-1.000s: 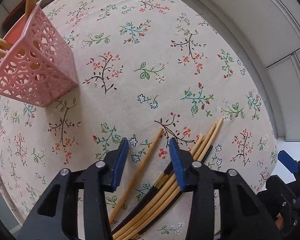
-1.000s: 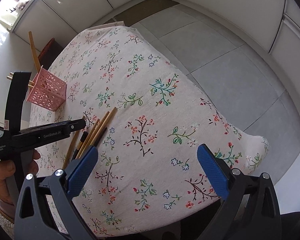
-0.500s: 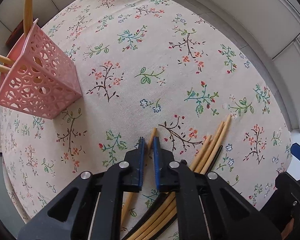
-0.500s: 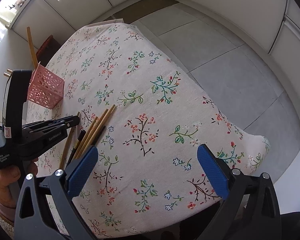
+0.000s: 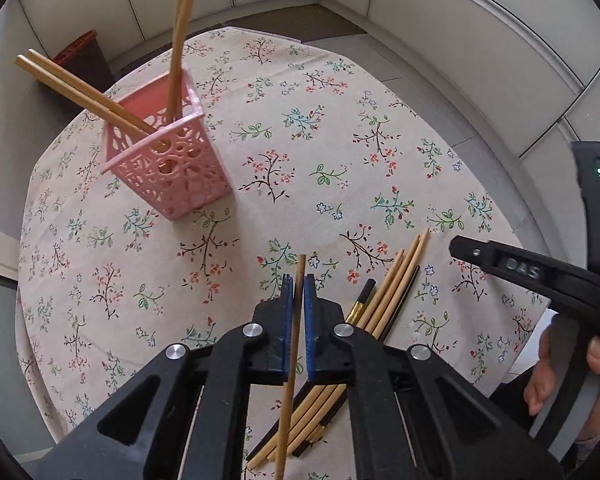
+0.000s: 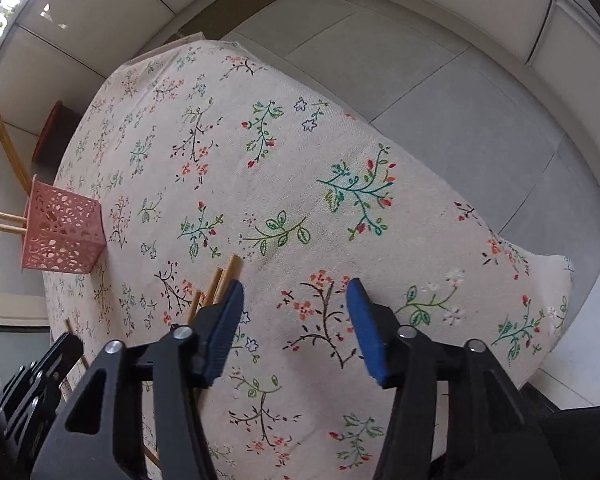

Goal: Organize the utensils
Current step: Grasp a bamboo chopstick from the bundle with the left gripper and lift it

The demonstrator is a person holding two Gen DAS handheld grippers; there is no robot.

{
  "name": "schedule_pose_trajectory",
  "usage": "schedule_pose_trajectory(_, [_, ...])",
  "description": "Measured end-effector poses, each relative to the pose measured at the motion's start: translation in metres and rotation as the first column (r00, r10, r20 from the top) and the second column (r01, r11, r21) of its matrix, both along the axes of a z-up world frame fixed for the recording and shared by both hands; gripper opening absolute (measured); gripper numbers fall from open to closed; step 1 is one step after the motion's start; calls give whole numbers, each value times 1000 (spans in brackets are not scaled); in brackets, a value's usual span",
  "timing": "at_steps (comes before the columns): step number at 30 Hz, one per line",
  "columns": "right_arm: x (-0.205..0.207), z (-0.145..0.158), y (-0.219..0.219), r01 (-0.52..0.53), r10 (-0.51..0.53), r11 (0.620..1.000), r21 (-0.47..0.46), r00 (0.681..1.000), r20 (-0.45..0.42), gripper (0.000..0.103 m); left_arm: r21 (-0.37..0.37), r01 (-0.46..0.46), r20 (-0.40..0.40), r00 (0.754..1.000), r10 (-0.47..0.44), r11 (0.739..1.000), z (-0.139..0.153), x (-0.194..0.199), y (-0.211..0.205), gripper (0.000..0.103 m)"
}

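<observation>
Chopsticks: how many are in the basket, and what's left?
Done: four chopsticks stand in the pink basket. In hand: the left tool is shut on one chopstick. Left: a pile on the cloth; the right tool, closing with nothing between its pads, hangs beside it.

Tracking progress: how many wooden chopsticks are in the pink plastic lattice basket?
4: two wooden chopsticks lean left out of the pink plastic lattice basket, two more stand near-upright; none seem hidden.

One wooden chopstick (image 5: 293, 344) sits pinched in my left fingers; more chopsticks (image 5: 384, 300) lie bundled on the cloth, others stand in the pink basket (image 5: 172, 172).
</observation>
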State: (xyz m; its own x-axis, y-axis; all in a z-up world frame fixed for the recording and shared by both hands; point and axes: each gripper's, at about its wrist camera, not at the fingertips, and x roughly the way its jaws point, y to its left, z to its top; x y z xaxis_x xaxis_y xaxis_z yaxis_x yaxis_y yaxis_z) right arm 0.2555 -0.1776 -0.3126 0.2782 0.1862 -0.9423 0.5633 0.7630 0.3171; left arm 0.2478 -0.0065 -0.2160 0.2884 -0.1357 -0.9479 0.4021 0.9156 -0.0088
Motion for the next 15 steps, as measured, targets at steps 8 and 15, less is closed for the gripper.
schedule_pose_trajectory(8, [19, -3, 22, 19, -19, 1000, -2, 999, -42, 27, -51, -6, 23, 1000, 7, 999, 20, -4, 20, 4])
schedule_pose_trajectory(15, [26, -1, 39, -27, 22, 997, -72, 997, -71, 30, -83, -33, 27, 999, 35, 996, 25, 2, 32, 4])
